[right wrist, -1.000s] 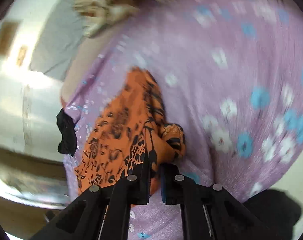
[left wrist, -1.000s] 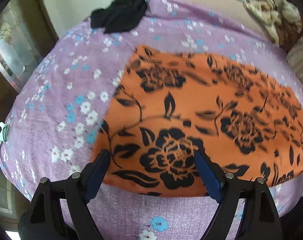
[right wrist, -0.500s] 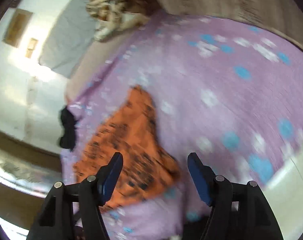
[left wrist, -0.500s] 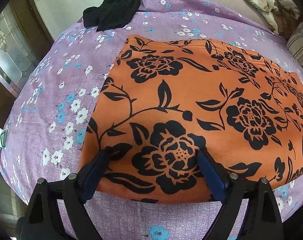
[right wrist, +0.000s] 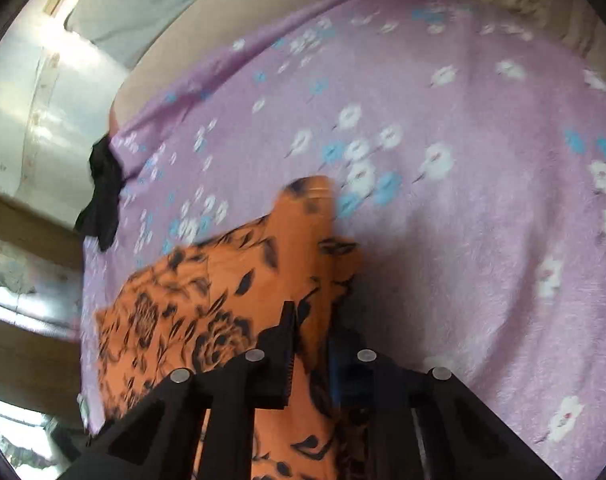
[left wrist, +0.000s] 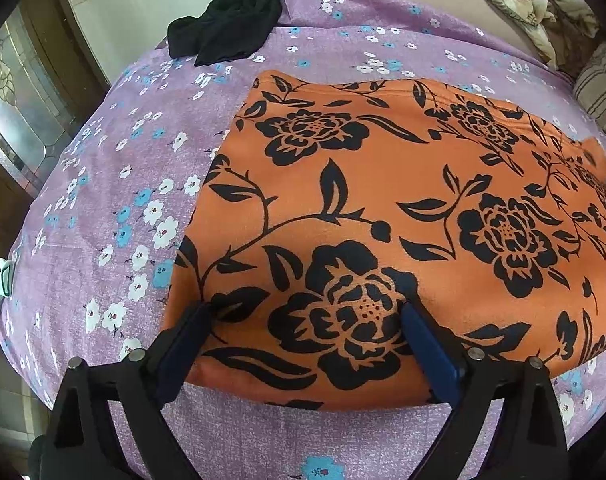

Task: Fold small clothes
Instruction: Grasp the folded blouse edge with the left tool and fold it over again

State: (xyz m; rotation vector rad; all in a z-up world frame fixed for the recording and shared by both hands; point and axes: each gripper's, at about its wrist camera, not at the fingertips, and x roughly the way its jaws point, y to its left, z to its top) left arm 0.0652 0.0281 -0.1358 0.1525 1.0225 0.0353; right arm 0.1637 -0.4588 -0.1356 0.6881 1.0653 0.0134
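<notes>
Right hand-held gripper clamps orange floral garment edge | left hand-held gripper spread open on near hem | garment on bed | risk: cloth slipping (thin pinch), skewing fold

Orange garment with black floral print, spread flat across the frame's centre and right; near edge folded, rounded.
</notes>
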